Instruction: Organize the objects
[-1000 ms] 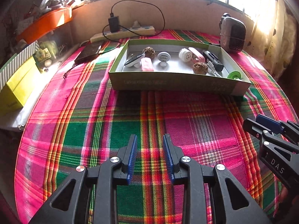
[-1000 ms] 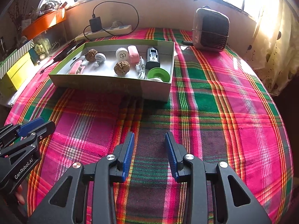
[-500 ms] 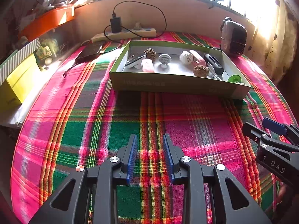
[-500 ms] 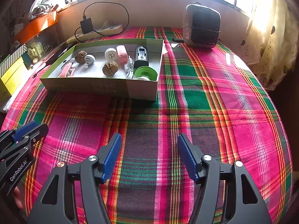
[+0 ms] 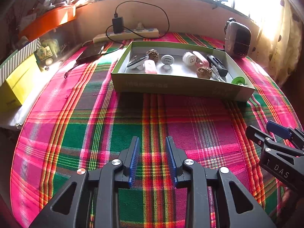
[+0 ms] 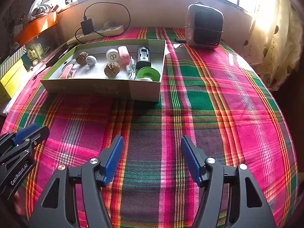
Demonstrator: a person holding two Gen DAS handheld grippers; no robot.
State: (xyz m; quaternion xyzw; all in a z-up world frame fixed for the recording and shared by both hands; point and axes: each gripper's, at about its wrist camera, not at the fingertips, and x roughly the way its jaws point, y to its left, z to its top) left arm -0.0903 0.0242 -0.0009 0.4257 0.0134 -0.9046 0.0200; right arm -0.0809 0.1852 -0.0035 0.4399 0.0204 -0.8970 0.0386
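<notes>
A shallow green-and-white box (image 5: 171, 87) (image 6: 98, 89) sits at the far middle of the plaid table. It holds several small items: two walnuts (image 6: 112, 70), a pink case (image 6: 123, 54), a white round cap (image 6: 112, 55), a black device (image 6: 143, 57), a green disc (image 6: 148, 73) and a white cable. My left gripper (image 5: 152, 142) is open by a narrow gap and empty, low over the cloth in front of the box. My right gripper (image 6: 152, 142) is open wide and empty, to the right of the left one.
A small heater (image 6: 204, 28) stands at the back right. A power strip with a black charger (image 5: 125, 33) lies along the back wall. A black phone (image 5: 91, 53) and a yellow box (image 5: 17, 87) lie at the left. A curtain hangs at the right edge.
My right gripper has opened from a narrow gap to wide. Both grippers have drawn back slightly from the box. The left gripper's gap is unchanged.
</notes>
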